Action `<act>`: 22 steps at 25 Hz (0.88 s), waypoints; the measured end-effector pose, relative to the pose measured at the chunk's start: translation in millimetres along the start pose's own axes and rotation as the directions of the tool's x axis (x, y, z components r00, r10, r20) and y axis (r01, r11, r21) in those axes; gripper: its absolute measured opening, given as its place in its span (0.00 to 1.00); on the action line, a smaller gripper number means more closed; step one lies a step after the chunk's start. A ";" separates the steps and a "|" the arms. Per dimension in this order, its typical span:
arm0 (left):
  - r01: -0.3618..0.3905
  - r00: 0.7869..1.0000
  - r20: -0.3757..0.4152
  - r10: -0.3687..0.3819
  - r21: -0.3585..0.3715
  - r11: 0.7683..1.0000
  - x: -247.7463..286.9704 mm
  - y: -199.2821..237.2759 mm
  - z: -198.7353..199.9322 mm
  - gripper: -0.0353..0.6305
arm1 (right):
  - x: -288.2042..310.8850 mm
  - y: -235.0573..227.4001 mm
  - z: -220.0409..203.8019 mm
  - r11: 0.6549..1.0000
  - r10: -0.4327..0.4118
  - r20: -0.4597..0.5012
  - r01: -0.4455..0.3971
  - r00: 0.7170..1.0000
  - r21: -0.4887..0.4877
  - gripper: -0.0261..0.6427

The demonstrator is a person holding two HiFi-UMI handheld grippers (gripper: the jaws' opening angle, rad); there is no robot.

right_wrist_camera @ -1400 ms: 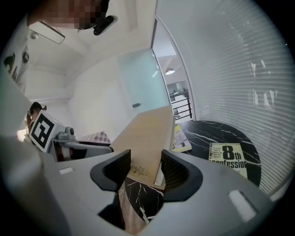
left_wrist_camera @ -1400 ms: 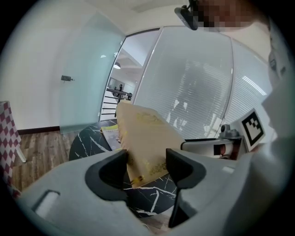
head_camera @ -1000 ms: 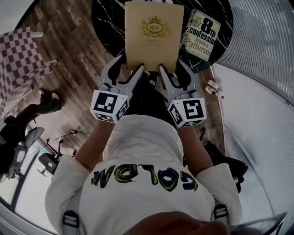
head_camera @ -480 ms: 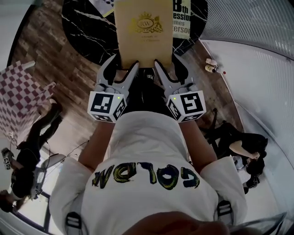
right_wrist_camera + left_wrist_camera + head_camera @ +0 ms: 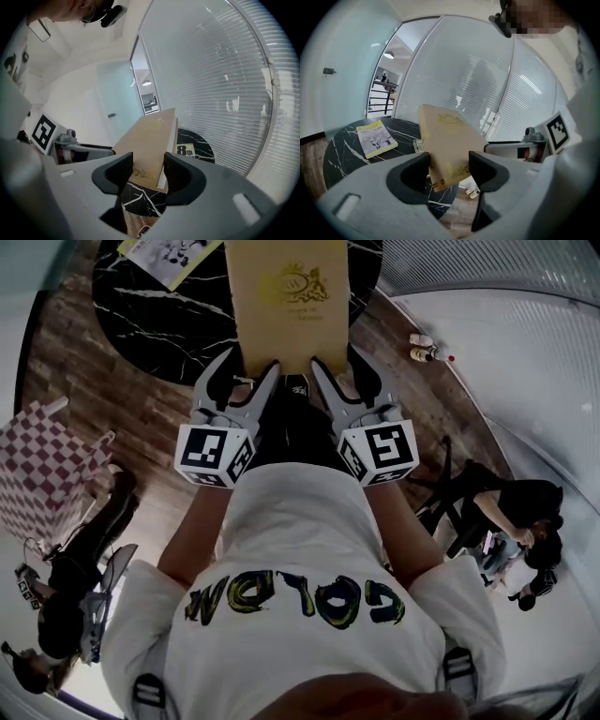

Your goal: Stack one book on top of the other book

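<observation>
The left gripper (image 5: pixel 248 371) (image 5: pixel 449 164) is closed on the near left corner of a tan book (image 5: pixel 286 296) (image 5: pixel 447 140) (image 5: pixel 150 136), whose thickness fills the space between the jaws. The right gripper (image 5: pixel 337 367) (image 5: pixel 147 164) is clamped in the same way on the book's near right corner, its jaws kept fairly wide by the book's thickness. The tan book, marked with a gold crest, is held clear of any surface, slanting upward and away from the person, above the near part of a round black table (image 5: pixel 150 315) (image 5: pixel 342 150) (image 5: pixel 206 150). A second book (image 5: pixel 185 151), printed with "8th", is seen lying flat on the table just past the tan book's right edge. A yellow booklet (image 5: pixel 169 254) (image 5: pixel 375 138) is laid on the table's left side, well apart from both. Two small bottles (image 5: pixel 422 348) are seen on the wooden floor (image 5: pixel 112 409) to the right of the table.
</observation>
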State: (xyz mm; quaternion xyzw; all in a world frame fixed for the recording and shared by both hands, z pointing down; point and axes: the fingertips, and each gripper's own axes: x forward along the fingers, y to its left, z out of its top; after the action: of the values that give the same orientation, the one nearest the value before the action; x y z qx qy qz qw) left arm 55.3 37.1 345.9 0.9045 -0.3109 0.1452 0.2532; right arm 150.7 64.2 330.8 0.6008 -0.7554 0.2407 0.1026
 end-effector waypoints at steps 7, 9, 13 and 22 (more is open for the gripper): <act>0.011 1.000 -0.005 -0.011 0.002 1.000 4.2 -7.6 2.5 0.46 | -6.1 -6.4 2.6 1.000 -0.011 0.002 0.011 1.000 0.003 0.36; 0.019 1.000 -0.009 -0.019 0.001 1.000 9.7 -10.1 2.6 0.46 | -7.0 -11.8 2.9 1.000 -0.018 0.000 0.018 1.000 0.005 0.36; 0.034 0.999 -0.014 -0.034 0.001 0.999 22.4 -9.2 -0.9 0.46 | -2.3 -22.1 -0.5 1.000 -0.028 -0.006 0.028 1.000 0.003 0.36; 0.022 1.000 -0.009 -0.022 -0.006 1.000 69.3 7.6 -1.5 0.46 | 34.1 -58.7 -0.9 1.000 -0.028 -0.021 0.028 0.999 -0.005 0.36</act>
State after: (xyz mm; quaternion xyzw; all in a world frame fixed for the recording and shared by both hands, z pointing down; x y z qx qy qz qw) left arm 103.3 -1.2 379.0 0.9065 -0.3004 0.1455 0.2588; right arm 198.0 25.9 360.8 0.6086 -0.7462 0.2438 0.1153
